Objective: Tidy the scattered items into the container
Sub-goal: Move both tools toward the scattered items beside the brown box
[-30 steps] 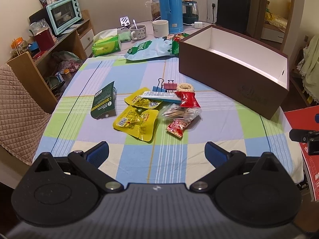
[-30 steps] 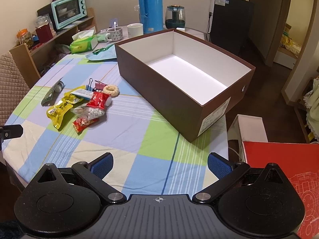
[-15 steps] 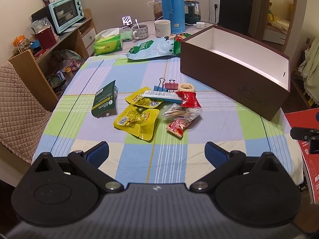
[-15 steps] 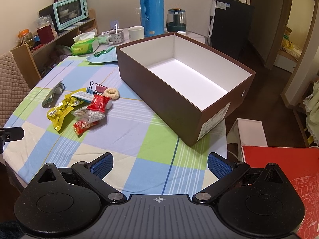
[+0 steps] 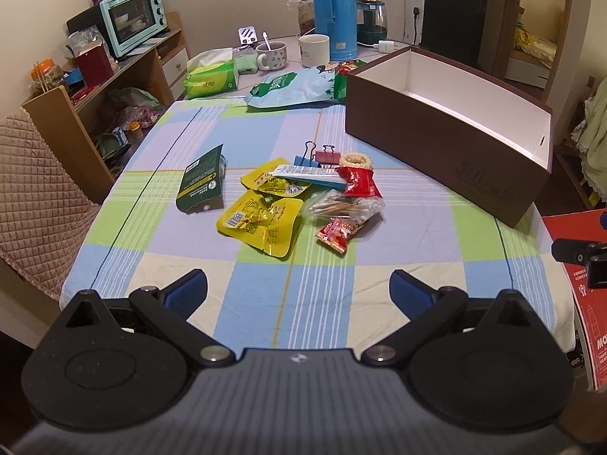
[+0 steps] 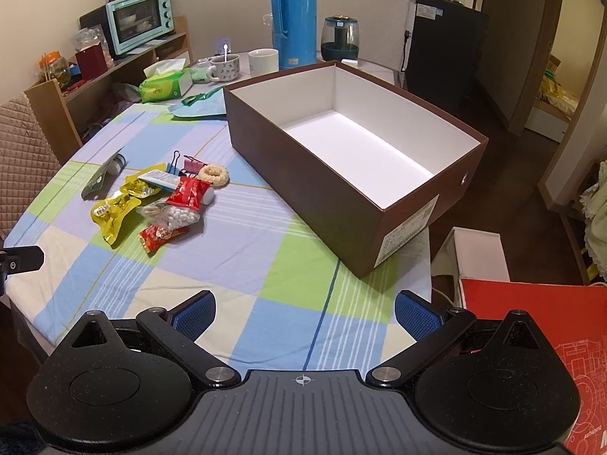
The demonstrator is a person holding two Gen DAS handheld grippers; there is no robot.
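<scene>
Both tools hang back at the near edge of the worktop [image 5: 379, 258], which is covered in a checked cloth. The left hand-held gripper [image 5: 298, 288] has its blue pads spread wide with nothing between them, and the right hand-held gripper [image 6: 305, 313] is spread just the same, empty too.

Out ahead of the left one lies the loose pile: a dark green packet [image 5: 201, 182] a little apart to the left, two yellow sachets [image 5: 260, 222] overlapping, a small tube [image 5: 309, 172] across the upper one, a red packet [image 5: 360, 182], a clear bag of cotton swabs [image 5: 347, 206], a smaller red wrapper [image 5: 337, 232], two binder clips [image 5: 318, 156] and a pale ring-shaped hair tie [image 5: 356, 160] at the far side.

The brown box [image 6: 315, 174] stands to the right of the pile, well clear of it. From the right wrist view its white floor is bare; I see nothing inside.

By my reckoning all the sorting remains: every scattered piece lies on the cloth, none in the box.
</scene>
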